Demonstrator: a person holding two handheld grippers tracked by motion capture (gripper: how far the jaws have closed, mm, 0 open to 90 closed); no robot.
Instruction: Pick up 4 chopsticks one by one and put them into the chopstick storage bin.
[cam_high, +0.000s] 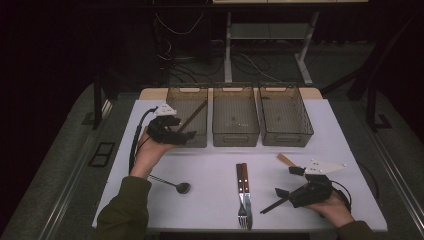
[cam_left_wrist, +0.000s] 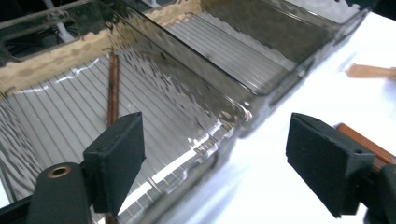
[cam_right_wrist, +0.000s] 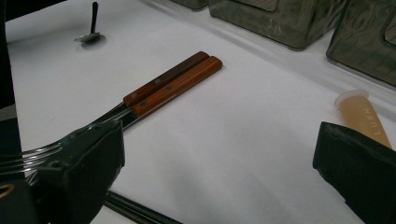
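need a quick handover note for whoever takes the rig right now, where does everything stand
Left hand-held gripper: open, holding nothing, at the front edge of the left bin.
Right hand-held gripper: open, holding nothing, low over the table at front right.
Done: one brown-handled utensil lies in the left bin.
Left: fork and knife pair, spoon, black chopsticks and a tan piece lie on the table. Middle bin and right bin look empty.

Open left gripper (cam_left_wrist: 215, 161) over bin (cam_left_wrist: 187, 100), chopstick (cam_left_wrist: 112, 88) inside, white table (cam_left_wrist: 280, 186)

Lab: dark curtains, loose floor cables (cam_high: 175, 55)
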